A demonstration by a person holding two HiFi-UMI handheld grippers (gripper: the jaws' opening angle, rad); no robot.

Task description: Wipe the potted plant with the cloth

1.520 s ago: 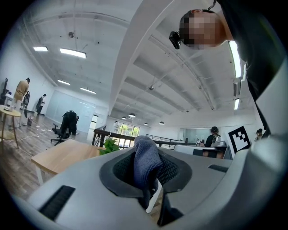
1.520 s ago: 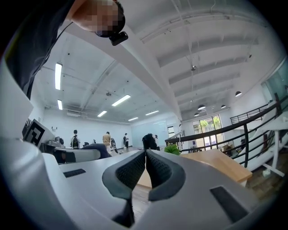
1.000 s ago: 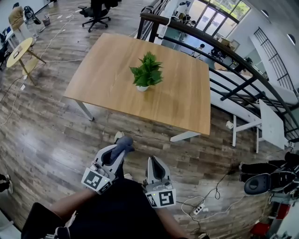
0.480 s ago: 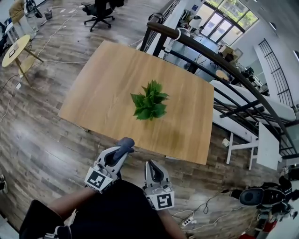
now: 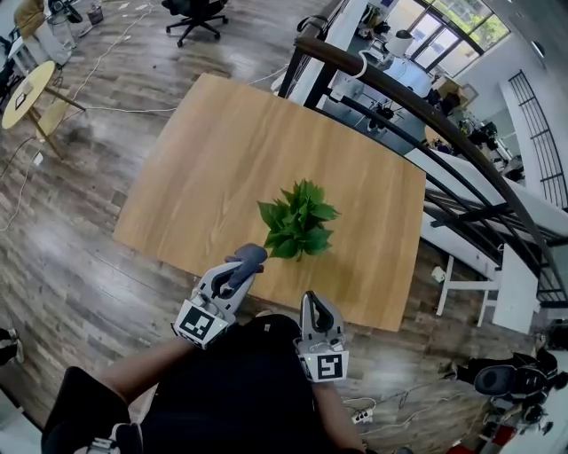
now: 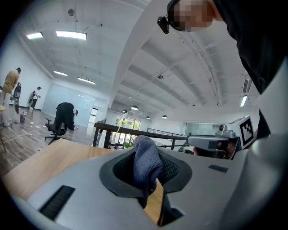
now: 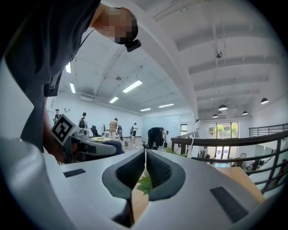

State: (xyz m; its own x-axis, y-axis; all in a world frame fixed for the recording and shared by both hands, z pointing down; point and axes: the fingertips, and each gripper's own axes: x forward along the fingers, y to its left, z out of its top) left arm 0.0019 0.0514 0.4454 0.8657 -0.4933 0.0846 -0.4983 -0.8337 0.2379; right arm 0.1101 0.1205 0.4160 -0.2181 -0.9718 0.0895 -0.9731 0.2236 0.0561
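A small green potted plant [image 5: 298,219] stands on a wooden table [image 5: 213,142], near its front edge in the head view. My left gripper [image 5: 249,257] is shut on a grey-blue cloth [image 5: 246,260], and its tip reaches the table's front edge just left of the plant. In the left gripper view the cloth [image 6: 145,162] bulges up from between the pads. My right gripper [image 5: 311,301] is shut with nothing in it, just below the table's front edge and below the plant. In the right gripper view a plant leaf [image 7: 145,183] shows past the closed pads.
A dark railing [image 5: 426,115] runs along the table's far right side. A small round table [image 5: 34,84] and an office chair [image 5: 191,11] stand on the wood floor at the left and back. Cables and a power strip [image 5: 362,414] lie at the lower right.
The table and plant have come much nearer in the head view, as both grippers moved forward to the table's front edge. The cloth stays gripped in the left gripper.
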